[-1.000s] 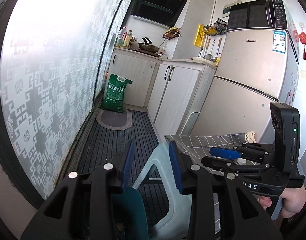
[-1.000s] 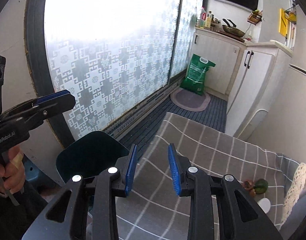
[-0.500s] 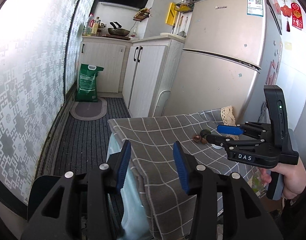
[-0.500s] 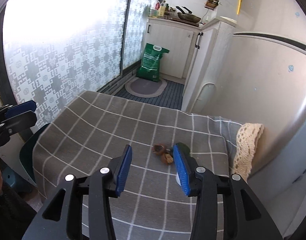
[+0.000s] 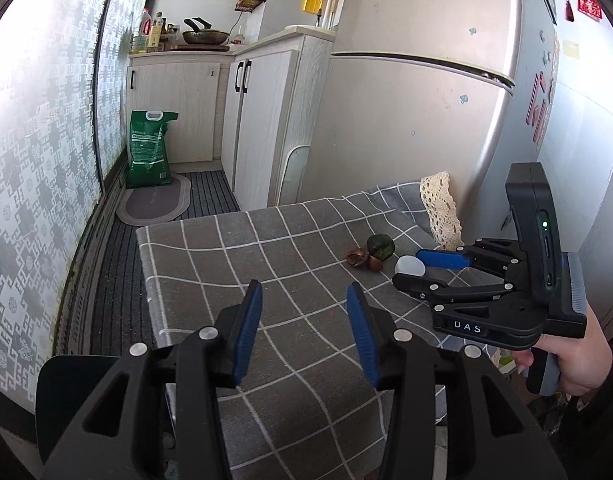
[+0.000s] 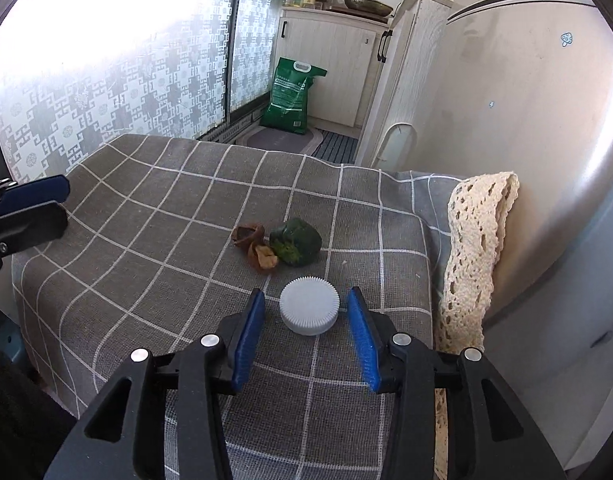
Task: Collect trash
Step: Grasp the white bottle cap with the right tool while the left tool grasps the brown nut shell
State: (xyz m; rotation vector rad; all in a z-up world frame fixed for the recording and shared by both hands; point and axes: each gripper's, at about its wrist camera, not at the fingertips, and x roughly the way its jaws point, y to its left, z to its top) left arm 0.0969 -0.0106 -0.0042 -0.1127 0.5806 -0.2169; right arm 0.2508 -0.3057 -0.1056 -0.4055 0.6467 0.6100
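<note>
- Right wrist view has the white ribbed cap (image 6: 309, 305) sitting flat on the grey checked tablecloth (image 6: 154, 216), squarely between the blue pads of the right gripper (image 6: 306, 330), whose jaws stand wide with a gap either side of the cap
- That cap looks to me like light, stiff plastic; its ridged rim should give the pads bite, so I'd pinch it across the rim, low down, as it may skate on the cloth if nudged
- Just beyond the cap lie a dark green lump (image 6: 296, 242) and brown husk pieces (image 6: 255, 245), touching one another; they look like soft, crumbly peelings, so I'd expect them to need a gentler squeeze and to shed bits
- Left gripper (image 5: 304, 332) hovers over the cloth well to the left of the cap, jaws wide and holding nothing
- To the right of the cap the cloth ends in a cream lace trim (image 6: 480, 248) bunched against the fridge (image 6: 506, 92), so room is tight on that side and a pad could snag the lace
- Left of the cap is bare cloth with free room; its far edge drops to the floor
- No bin shows clearly; a dark curved shape (image 5: 72, 394) low left of the cap I cannot identify
</note>
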